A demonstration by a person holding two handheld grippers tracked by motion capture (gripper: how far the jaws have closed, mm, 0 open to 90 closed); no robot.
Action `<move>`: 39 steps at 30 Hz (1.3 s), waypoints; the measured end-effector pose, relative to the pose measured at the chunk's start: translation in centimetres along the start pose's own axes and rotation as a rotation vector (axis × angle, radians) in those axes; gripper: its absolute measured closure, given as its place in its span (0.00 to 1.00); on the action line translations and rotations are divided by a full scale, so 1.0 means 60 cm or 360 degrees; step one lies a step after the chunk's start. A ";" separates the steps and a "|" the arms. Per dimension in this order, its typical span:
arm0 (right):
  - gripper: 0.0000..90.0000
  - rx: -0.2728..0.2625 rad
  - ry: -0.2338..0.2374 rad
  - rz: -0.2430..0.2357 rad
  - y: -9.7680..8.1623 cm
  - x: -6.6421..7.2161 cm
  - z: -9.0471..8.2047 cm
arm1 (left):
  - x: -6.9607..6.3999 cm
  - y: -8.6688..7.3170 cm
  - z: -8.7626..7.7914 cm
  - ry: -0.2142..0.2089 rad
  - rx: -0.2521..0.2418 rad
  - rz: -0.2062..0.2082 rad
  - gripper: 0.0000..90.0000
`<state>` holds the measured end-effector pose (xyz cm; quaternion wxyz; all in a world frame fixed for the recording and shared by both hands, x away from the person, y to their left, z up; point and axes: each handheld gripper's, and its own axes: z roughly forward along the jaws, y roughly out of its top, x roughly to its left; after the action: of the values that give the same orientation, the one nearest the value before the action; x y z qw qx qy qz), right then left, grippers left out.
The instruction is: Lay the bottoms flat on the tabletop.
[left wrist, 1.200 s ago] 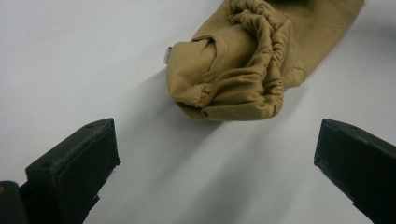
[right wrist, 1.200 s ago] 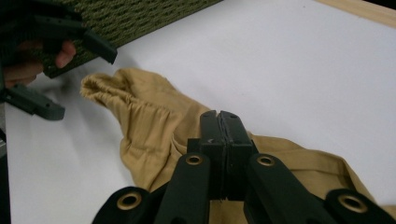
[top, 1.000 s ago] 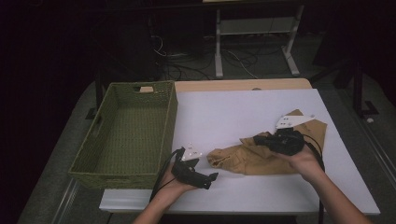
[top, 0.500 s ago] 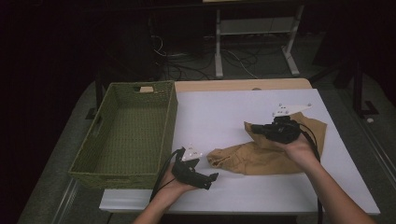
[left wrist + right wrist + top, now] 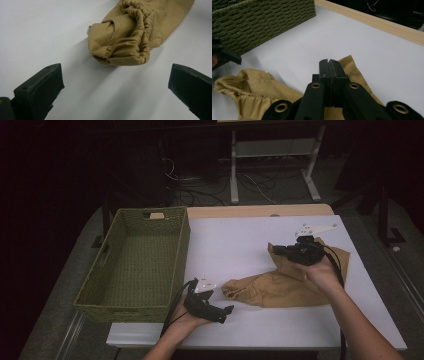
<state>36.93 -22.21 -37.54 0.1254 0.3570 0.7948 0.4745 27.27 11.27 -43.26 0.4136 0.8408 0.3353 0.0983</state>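
Cloth (image 5: 290,280), tan, lies crumpled on the white table (image 5: 235,240) right of centre, near the front edge, well apart from the green wicker basket (image 5: 135,265) at the left. It looks like a small garment: an elastic gathered band (image 5: 140,37) bunches at the end nearest the left gripper (image 5: 220,312), with a stitched hem and a small pale tag beside it. Soft, light and floppy by the look of it, so it will drape and sag from any single hold, and loose folds may trail or snag on the basket rim when carried. Not fragile, not slippery; matte weave should give good friction against the pads. Right gripper (image 5: 329,66) is clenched on a far edge of the cloth, jaws pressed together with tan fabric showing on both sides of them; how much fabric sits between the pads is hard to tell, maybe just a thin hem. Left gripper rests near the front of the table with jaws spread wide and nothing between them, pointed at the gathered band, just short of it. Best second hold is probably that thick gathered band, since it gives bulk to bite on, whereas a single flat layer could slip out. Two holds at opposite ends would keep it from dragging.
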 end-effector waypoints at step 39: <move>0.99 0.0034 -0.0142 0.0118 0.013 -0.085 0.053 | 0.002 0.000 0.005 -0.0020 0.0010 0.0004 0.00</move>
<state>42.64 -23.35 -39.24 0.1393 0.4083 0.7796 0.4540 27.52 11.16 -43.45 0.4129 0.8430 0.3321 0.0925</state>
